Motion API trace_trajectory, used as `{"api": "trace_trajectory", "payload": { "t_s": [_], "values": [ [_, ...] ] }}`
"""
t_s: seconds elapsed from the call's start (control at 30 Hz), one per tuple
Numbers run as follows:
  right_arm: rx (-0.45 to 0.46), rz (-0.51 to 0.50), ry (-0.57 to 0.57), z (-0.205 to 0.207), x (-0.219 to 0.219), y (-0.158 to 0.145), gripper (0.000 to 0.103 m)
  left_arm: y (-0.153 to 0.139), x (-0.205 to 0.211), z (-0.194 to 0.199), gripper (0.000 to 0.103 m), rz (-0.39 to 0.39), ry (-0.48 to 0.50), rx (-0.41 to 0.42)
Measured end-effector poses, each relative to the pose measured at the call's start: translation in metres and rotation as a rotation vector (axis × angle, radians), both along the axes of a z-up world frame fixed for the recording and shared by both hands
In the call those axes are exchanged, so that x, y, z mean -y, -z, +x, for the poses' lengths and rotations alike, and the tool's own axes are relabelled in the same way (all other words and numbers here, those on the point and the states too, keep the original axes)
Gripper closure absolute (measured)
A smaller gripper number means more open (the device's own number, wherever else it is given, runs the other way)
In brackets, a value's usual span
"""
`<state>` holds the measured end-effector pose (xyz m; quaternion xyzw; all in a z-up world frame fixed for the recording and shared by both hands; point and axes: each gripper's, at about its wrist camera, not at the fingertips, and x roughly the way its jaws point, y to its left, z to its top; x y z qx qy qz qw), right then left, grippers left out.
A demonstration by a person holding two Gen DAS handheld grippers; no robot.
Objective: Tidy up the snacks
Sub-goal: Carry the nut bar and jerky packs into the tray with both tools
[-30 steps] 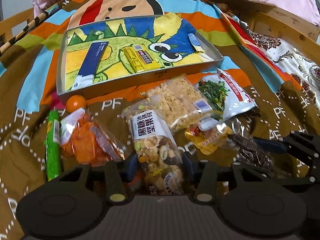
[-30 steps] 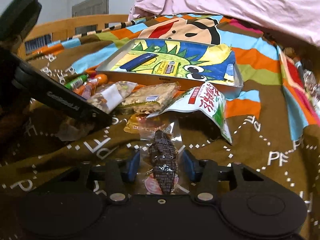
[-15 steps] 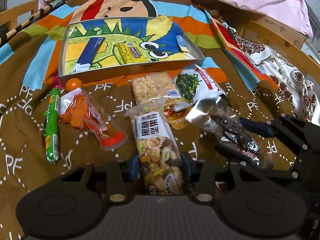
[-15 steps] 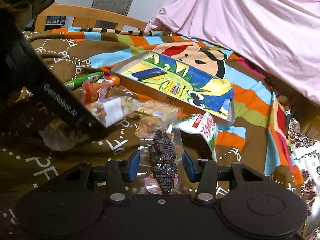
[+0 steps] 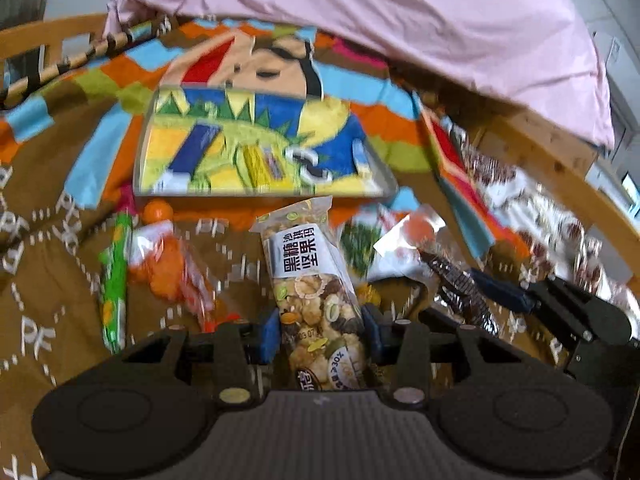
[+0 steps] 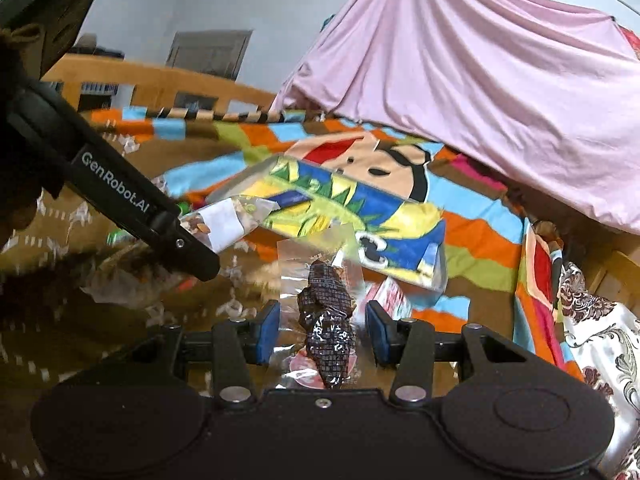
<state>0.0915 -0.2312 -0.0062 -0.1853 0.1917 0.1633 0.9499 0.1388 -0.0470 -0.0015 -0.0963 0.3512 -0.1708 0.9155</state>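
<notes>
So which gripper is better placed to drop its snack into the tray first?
Probably left: the left gripper holds the nut pack pointing straight at the tray; the right gripper sees it off-centre.

Black plastic left gripper [image 5: 320,330] and right gripper [image 6: 322,330] carry blue pads, silver screws; one arm reads "GenRobot.AI".

Your left view is smeared: the tray [image 5: 256,148] at twelve o'clock and the packets in it can't be read. The nut bag [image 5: 316,292] hides its lower end behind the housing. At three o'clock the clear wrapper [image 5: 452,276] blurs, its grip unclear there.
</notes>
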Motion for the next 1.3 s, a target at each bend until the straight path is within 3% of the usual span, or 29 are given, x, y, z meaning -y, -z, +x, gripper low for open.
{"api": "trace_trajectory", "payload": {
  "t_s": [0.3,0.53,0.83,1.0,1.3],
  "values": [
    [0.079,0.104,0.043,0.056,0.0,-0.035,0.055,-0.037,-0.004,0.054,0.057,0.023,-0.04,0.132],
    [0.115,0.161,0.089,0.132,0.001,-0.055,0.055,-0.045,-0.017,0.119,0.057,0.005,-0.071,0.154],
    [0.089,0.185,0.126,0.24,-0.008,-0.04,0.055,-0.016,-0.029,0.201,0.057,0.04,-0.129,0.174],
    [0.01,0.188,0.17,0.288,-0.013,-0.019,0.055,0.012,-0.033,0.231,0.057,0.008,-0.141,0.129],
    [-0.125,0.158,0.209,0.325,-0.023,0.018,0.055,0.043,-0.034,0.254,0.057,-0.01,-0.148,0.068]
  ]
}}
